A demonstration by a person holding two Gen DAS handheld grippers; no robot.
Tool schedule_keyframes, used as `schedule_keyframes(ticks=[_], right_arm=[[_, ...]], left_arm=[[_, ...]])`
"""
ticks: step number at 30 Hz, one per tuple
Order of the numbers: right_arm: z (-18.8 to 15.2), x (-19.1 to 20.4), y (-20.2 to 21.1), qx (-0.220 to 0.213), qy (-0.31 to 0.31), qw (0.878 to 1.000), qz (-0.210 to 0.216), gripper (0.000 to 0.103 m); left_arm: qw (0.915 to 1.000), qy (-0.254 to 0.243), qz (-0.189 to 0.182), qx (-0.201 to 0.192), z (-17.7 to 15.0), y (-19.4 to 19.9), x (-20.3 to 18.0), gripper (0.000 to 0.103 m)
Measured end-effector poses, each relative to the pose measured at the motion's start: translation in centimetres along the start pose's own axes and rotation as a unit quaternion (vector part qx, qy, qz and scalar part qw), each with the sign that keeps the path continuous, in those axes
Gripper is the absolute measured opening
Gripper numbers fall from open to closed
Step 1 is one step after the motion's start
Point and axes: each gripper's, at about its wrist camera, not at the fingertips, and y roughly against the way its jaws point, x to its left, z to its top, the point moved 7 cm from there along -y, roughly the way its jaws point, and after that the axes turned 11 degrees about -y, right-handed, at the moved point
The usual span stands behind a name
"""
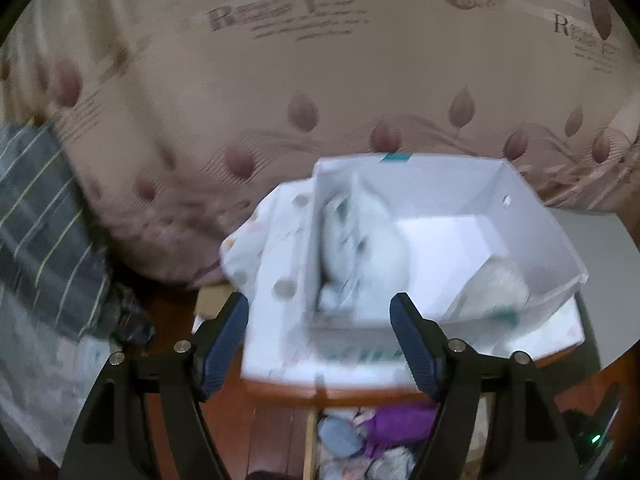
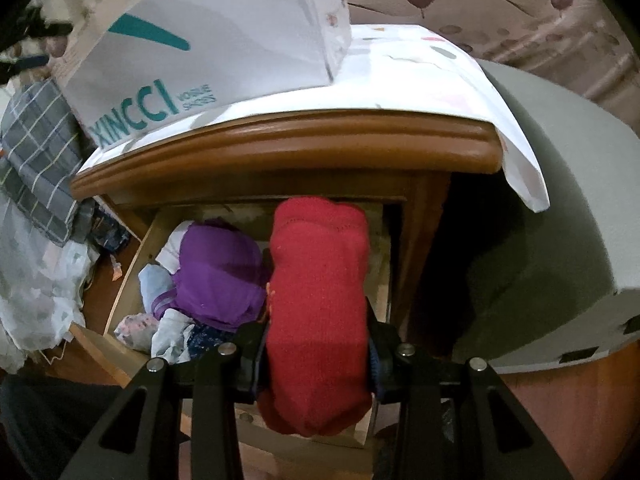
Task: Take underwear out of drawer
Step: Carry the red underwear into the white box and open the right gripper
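The white box [image 2: 208, 44] standing on the nightstand's tabletop [image 2: 288, 144] carries teal lettering that reads "XINCCI", its first letter partly cut off by the tabletop edge, with two smaller lines beside it too blurred to read. On the beige leaf-patterned bedspread [image 1: 280, 80] behind, printed script begins with a large "R"; the rest is smeared by motion. The right gripper [image 2: 316, 360] has its jaws pinching a red knitted piece of underwear [image 2: 320, 300], held above the open drawer [image 2: 132, 256], whose near end is hidden behind the gripper. In the drawer lie a purple garment [image 2: 220, 272] and pale crumpled pieces, hard to tell apart. The left gripper [image 1: 320, 344] hangs with its jaws spread and nothing between them, in front of the box, where white bundles [image 1: 360, 248] lie, blurred.
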Motion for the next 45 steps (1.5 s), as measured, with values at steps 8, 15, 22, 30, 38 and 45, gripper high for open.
schedule_keyframes(ticks=[8, 15, 22, 30, 38, 45], right_arm=[[0.5, 0.7, 2.2, -0.005, 0.003, 1.000, 0.015, 0.038], [3.2, 1.8, 6.7, -0.028, 0.025, 0.999, 0.009, 0.038], [9.8, 3.3, 12.0, -0.072, 0.037, 0.997, 0.006, 0.038], [19.6, 7.9, 13.3, -0.099, 0.064, 0.993, 0.013, 0.038], [23.9, 12.1, 6.0, -0.034, 0.074, 0.997, 0.000, 0.038], [24.3, 11.9, 0.2, 0.016, 0.092, 0.993, -0.067, 0.038]], left_arm=[[0.9953, 0.059, 0.043, 0.063, -11.2, -2.6, 3.1, 0.073], [0.9909, 0.076, 0.066, 0.090, -16.9, -4.4, 3.7, 0.073], [0.9839, 0.124, 0.094, 0.089, -20.5, -4.4, 5.3, 0.081], [0.9705, 0.186, 0.124, 0.090, -23.8, -5.1, 7.8, 0.084], [0.9576, 0.228, 0.157, 0.081, -25.3, -4.8, 10.2, 0.084], [0.9517, 0.249, 0.153, 0.094, -26.0, -5.2, 11.2, 0.084]])
